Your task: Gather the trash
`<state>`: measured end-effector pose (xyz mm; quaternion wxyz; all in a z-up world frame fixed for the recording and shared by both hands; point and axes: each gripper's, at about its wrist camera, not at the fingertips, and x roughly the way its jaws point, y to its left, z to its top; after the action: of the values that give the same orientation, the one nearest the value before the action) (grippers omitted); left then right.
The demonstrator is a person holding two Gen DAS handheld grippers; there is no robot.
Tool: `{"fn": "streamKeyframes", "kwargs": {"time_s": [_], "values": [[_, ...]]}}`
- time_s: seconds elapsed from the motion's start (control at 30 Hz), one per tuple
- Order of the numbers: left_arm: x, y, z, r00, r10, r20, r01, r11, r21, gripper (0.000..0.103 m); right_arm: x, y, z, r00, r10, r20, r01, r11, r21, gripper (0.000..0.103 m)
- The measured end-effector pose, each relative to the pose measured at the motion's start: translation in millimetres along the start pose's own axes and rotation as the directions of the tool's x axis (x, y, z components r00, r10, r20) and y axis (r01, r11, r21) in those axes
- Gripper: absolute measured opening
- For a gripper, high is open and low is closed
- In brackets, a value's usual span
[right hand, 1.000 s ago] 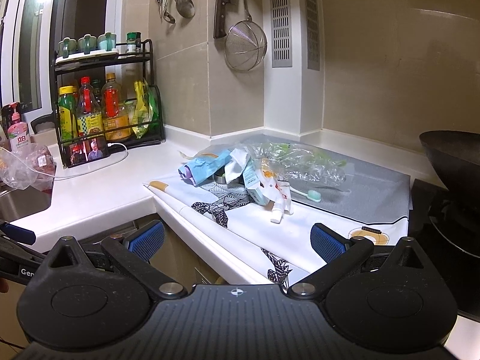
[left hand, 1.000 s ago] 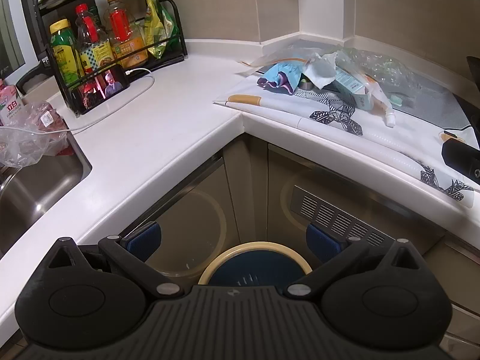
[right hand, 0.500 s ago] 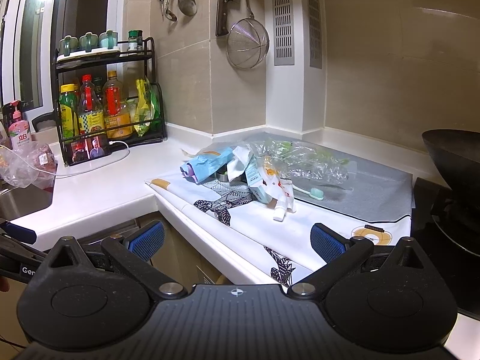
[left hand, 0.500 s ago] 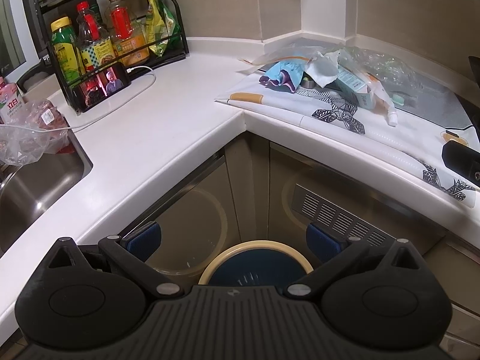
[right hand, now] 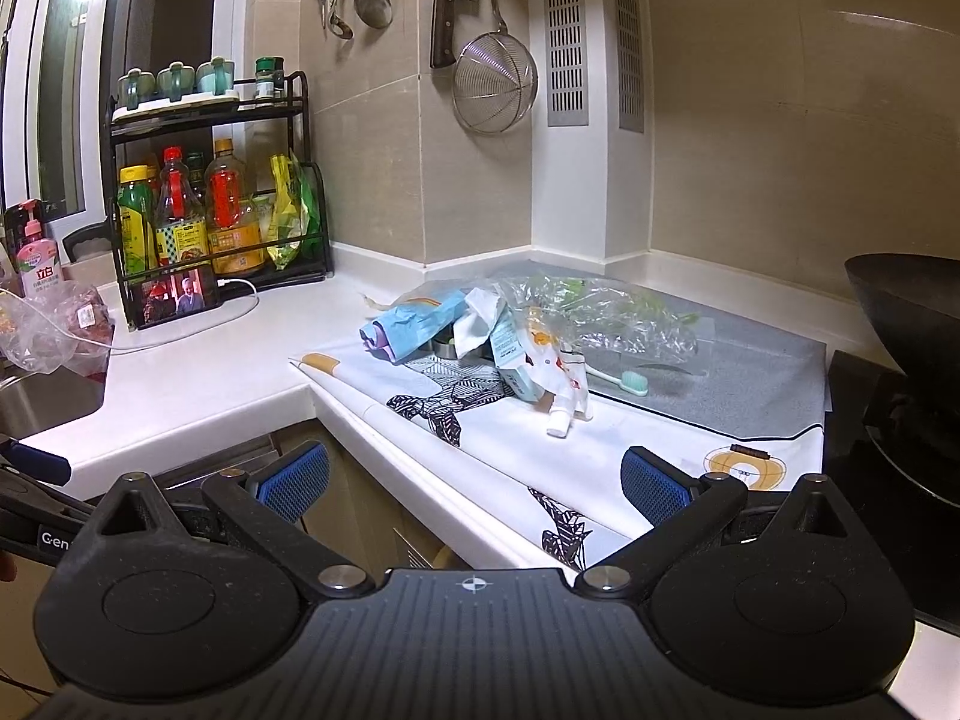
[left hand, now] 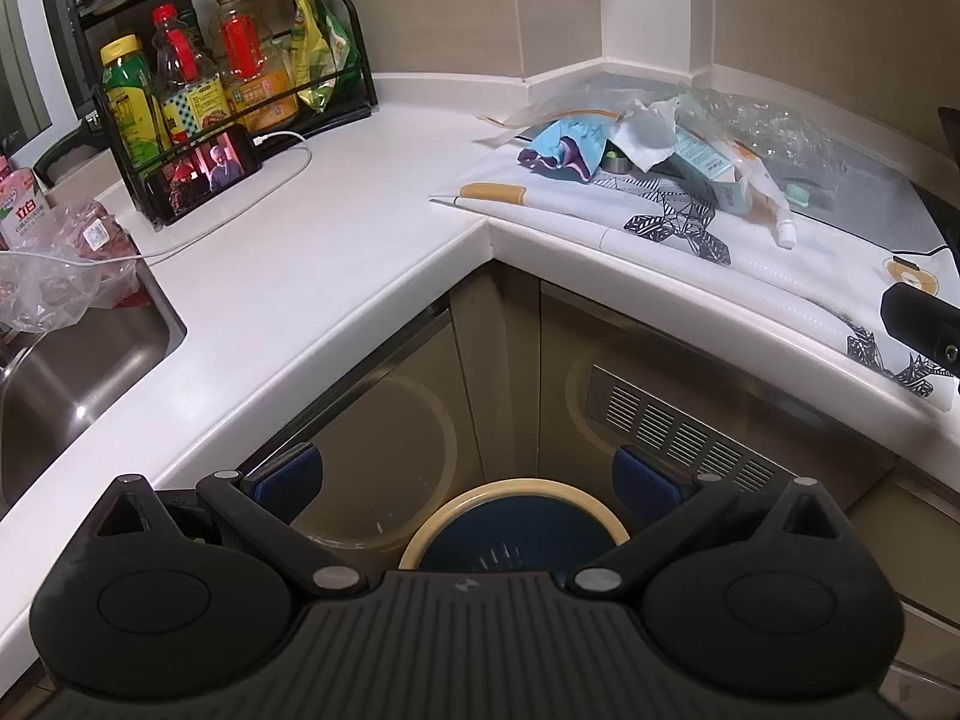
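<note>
At the far left of both views, the sink point(left hand: 78, 372) is cut off by the frame edge, and the contents of the clear plastic bag point(right hand: 57, 330) beside it cannot be made out beyond something reddish. The bin point(left hand: 516, 525) on the floor below the counter corner is half hidden behind the body of the left gripper point(left hand: 465, 480), whose blue pads are held wide apart with nothing between them. On the patterned mat point(right hand: 480, 414), right of the corner, the trash pile point(right hand: 480, 330) is seen: a blue wrapper, crumpled paper, a carton, a tube and clear film overlap, so lower pieces are concealed. The right gripper point(right hand: 474, 480) is likewise spread open and empty, short of the pile. At far right, a dark wok point(right hand: 912, 312) is cropped. Compared with a second ago, the pile is framed slightly nearer; nothing has been displaced.
</note>
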<state>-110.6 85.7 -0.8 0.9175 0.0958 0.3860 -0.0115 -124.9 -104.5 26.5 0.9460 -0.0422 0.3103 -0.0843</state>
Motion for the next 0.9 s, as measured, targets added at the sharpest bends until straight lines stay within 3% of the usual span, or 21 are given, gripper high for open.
{"fn": "streamKeyframes", "kwargs": {"time_s": [0.9], "values": [[9.2,-5.7,0.1,0.999,0.033,-0.031,-0.032,0.999,0.016,0.103,13.9,-5.6,-9.2,0.999,0.0,-0.05,0.001,1.0,0.018,0.103]]}}
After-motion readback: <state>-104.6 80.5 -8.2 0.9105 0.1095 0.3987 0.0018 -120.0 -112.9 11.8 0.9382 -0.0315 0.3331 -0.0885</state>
